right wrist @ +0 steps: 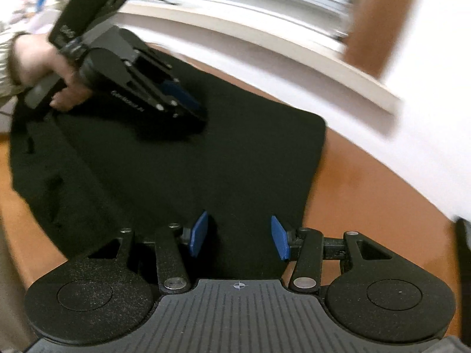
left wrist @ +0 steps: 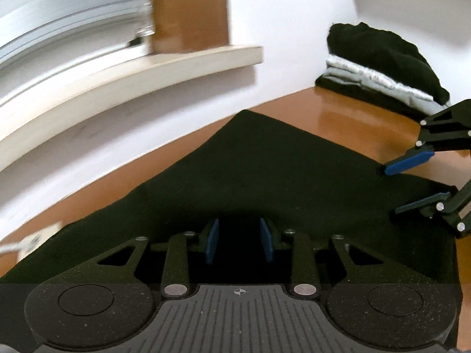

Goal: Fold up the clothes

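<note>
An orange-brown tabletop (left wrist: 338, 108) lies under and ahead of the tool. A white wall (left wrist: 279, 8) with a cream ledge (left wrist: 153, 67) rises beyond it.

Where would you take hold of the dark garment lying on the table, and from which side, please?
Probably at its near edge. The dark garment lies flat on the orange table, so only an edge or corner gives the pads something to pinch. The right gripper already hangs over the near hem with jaws apart; coming in low from the near side looks easiest.

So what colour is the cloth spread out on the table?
Black, plain with no pattern. The cloth shows best in the right wrist view, on the orange-brown table.
</note>
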{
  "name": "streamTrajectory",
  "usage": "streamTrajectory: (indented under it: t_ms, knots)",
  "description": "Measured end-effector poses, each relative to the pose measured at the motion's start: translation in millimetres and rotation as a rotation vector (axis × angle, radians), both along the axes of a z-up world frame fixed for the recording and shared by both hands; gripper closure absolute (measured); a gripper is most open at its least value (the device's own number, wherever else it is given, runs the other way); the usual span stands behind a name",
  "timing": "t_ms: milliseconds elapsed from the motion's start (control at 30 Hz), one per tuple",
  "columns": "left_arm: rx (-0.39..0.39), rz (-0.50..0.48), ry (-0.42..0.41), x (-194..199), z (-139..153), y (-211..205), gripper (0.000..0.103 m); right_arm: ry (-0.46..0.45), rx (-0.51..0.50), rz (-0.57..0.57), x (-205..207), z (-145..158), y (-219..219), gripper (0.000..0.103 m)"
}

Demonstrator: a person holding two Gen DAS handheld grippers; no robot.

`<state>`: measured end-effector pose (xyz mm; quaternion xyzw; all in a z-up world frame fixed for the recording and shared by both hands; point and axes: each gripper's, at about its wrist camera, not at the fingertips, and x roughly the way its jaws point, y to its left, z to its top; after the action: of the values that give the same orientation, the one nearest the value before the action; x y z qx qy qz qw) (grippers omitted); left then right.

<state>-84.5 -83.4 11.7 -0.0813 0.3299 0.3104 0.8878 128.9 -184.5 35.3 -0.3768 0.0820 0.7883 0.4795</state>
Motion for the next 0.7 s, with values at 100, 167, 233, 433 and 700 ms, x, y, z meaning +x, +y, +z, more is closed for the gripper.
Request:
streamTrajectory:
  t_ms: [100, 167, 233, 433, 700]
  knots:
    - [0.024, -0.006, 0.03, 20, 1, -7, 0.069, 0.014, 0.003, -0.063, 25, 2, 2, 0.055]
    - [0.017, -0.036, 0.054, 16, 6, -11, 0.067, 0.026, 0.014, -0.111, 34, 5, 0, 0.051]
    - [0.005, -0.057, 0.051, 0, 15, -11, 0.051, 0.039, 0.045, -0.13, 30, 9, -6, 0.051]
    - [0.042, 0.056, 0.003, -102, 56, 5, 0.032, 0.091, 0.076, -0.058, -51, 17, -2, 0.046]
    - [0.044, 0.276, 0.05, -242, 60, 29, 0.024, 0.176, 0.052, 0.218, -199, 20, -5, 0.038]
